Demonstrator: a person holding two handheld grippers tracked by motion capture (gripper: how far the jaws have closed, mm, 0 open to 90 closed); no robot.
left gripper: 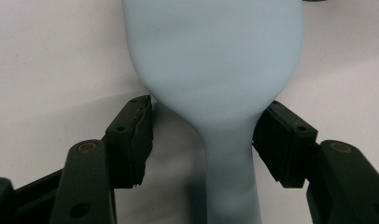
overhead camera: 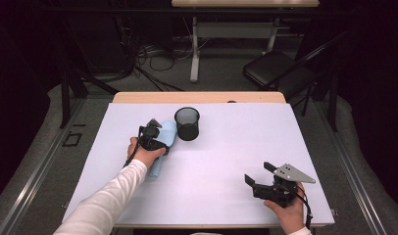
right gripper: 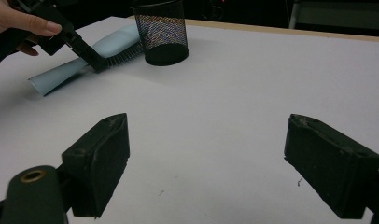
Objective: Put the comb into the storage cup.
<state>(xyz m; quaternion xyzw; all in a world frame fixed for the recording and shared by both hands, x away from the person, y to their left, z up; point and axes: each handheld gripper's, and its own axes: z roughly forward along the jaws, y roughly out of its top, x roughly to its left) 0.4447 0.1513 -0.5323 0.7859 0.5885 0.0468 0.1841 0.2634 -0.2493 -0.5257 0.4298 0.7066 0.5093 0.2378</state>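
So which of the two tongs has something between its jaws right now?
The left tongs: their jaws straddle the neck of the pale blue brush lying beside the black mesh cup. The right tongs hover open near the table's front edge, jaws bare.

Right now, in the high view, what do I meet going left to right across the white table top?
Left hand-held gripper over the pale blue hairbrush → black mesh pen cup → right hand-held gripper, jaws apart and empty, near the table's front right corner.

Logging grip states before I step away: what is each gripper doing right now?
Left gripper: open, jaws either side of the light blue brush, no clear pad contact.
Right gripper: open, holding nothing.
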